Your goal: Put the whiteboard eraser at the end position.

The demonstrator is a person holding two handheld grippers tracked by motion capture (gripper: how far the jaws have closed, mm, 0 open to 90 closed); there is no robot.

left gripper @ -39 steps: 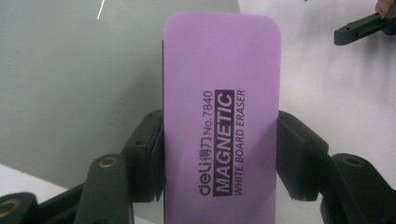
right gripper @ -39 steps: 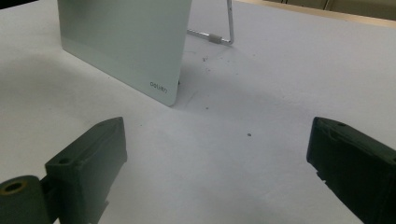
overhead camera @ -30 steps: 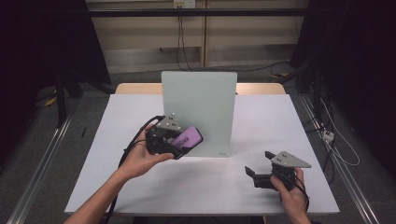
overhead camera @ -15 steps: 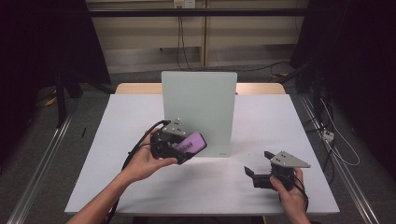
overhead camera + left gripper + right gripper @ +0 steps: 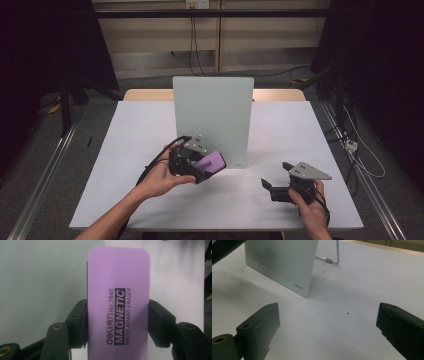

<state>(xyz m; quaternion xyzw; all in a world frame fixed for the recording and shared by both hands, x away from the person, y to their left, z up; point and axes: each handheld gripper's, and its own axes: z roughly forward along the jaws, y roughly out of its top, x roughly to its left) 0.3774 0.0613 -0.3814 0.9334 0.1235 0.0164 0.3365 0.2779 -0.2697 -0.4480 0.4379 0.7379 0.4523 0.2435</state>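
On the white desk [image 5: 125,165] the left hand-held gripper [image 5: 202,167] clamps a purple eraser [image 5: 210,162] whose long axis points right toward the near-left foot of the upright whiteboard [image 5: 212,117], while the right hand-held gripper [image 5: 272,187] rests wide open, farther off

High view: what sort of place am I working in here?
Probably a lab recording station: a white table hemmed by dark curtains, cables down the back wall, a small whiteboard propped upright.

**Bright table, dark surroundings**

The flat white table top [image 5: 150,130] is evenly lit from above, while the room around it is left almost black. Soft shadows are cast beside the upright pale-green glass board [image 5: 279,262]. The purple rectangular eraser [image 5: 117,302] is rendered sharp; the background is slightly blurred.
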